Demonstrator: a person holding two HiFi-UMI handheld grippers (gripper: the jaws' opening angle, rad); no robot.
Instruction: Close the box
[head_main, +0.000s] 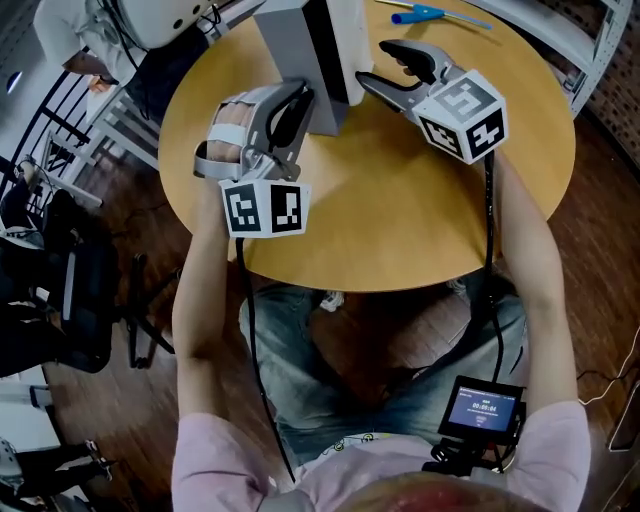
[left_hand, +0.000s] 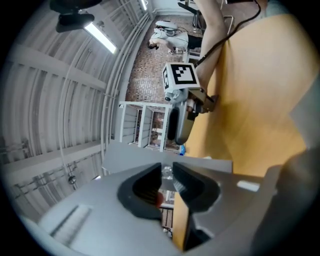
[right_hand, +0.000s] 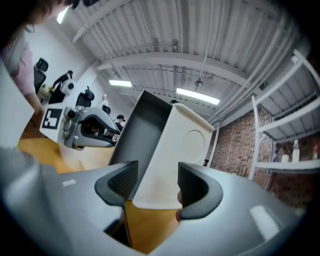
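Note:
A tall box stands upright at the back of the round wooden table (head_main: 400, 210). It has a grey half (head_main: 290, 45) and a white half (head_main: 352, 35). My left gripper (head_main: 298, 100) is at the box's lower left corner. In the left gripper view its jaws (left_hand: 167, 175) stand nearly together, pinching the thin edge of the grey panel (left_hand: 145, 155). My right gripper (head_main: 372, 62) reaches in from the right. Its pads (right_hand: 192, 187) straddle the end of the white half (right_hand: 172, 150), which bears a round mark and fills the gap between them.
A blue tool (head_main: 425, 13) lies at the table's far edge. Black chairs (head_main: 60, 290) and a white rack (head_main: 120, 120) stand left of the table, with white shelving (head_main: 600, 40) at the right. A small monitor (head_main: 485, 408) hangs at the person's waist.

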